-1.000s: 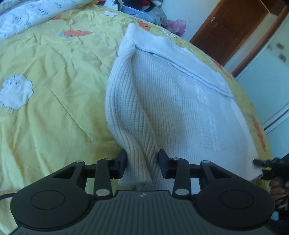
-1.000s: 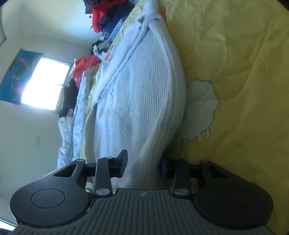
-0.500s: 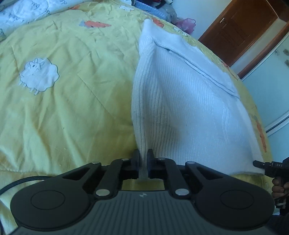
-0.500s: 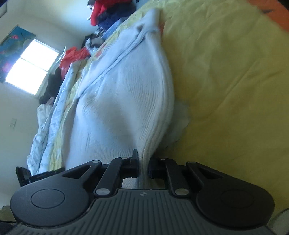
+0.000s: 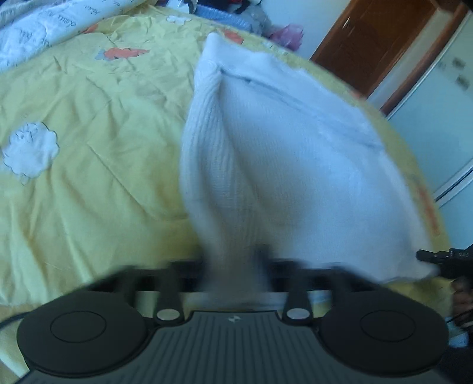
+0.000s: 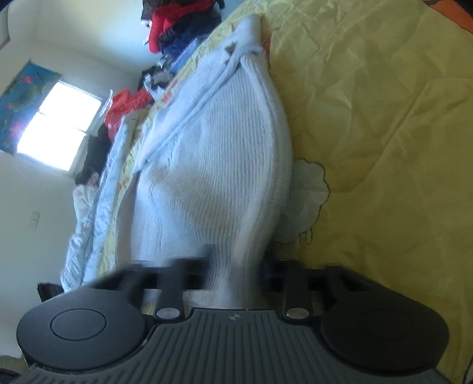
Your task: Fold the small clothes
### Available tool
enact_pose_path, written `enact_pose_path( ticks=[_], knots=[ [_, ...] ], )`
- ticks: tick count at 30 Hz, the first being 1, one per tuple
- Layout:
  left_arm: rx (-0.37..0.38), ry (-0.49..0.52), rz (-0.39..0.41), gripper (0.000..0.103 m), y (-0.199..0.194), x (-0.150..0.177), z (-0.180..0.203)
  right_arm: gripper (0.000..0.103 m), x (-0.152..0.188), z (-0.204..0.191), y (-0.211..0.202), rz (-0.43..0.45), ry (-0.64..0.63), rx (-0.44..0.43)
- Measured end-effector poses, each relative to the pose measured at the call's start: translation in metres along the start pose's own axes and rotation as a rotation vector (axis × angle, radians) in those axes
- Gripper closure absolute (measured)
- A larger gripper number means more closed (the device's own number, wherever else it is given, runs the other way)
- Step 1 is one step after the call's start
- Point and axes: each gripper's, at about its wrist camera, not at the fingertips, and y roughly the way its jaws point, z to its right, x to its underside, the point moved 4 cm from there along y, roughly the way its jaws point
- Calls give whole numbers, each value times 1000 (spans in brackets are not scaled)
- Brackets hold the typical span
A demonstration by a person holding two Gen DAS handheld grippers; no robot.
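Observation:
A white ribbed knit sweater lies on a yellow quilt on the bed. It also shows in the right wrist view. My left gripper has its jaws apart, with the sweater's near corner lying loose between them. My right gripper is also open, with the sweater's other near corner between its fingers. Both fingers are blurred by motion. The right gripper shows at the far right of the left wrist view.
The quilt has sheep and orange prints. A white printed blanket lies at the bed's far edge. Piled clothes sit beyond the bed. A wooden door and a window are behind.
Both grippers were shut on the sweater's near corners half a second ago; both have now opened. The sweater has dropped lower onto the quilt.

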Motion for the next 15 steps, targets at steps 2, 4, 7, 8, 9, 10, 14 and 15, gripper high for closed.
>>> enact_pose_path(
  ticks=[2, 4, 7, 8, 9, 10, 14, 15],
  knots=[
    [11, -20, -5, 95, -3, -3, -3, 88, 2, -1, 0, 13, -8, -9],
    [1, -2, 12, 95, -12, -7, -1, 89, -1, -8, -6, 38, -2, -51],
    [55, -10, 62, 95, -32, -17, 1, 88, -11, -23, -18, 80, -9, -124],
    [72, -13, 80, 95, -37, -22, 2, 88, -16, -27, -21, 89, -10, -146],
    [89, -19, 98, 95, -41, -28, 3, 88, -22, -31, -23, 98, -10, -166],
    [105, -31, 114, 95, -44, -36, 3, 88, -29, -35, -24, 106, -11, -180],
    [161, -91, 174, 95, -46, -69, 1, 88, -61, -48, -22, 153, -13, -238],
    [171, -105, 187, 95, -45, -79, 1, 88, -70, -49, -22, 168, -10, -254]
  ],
)
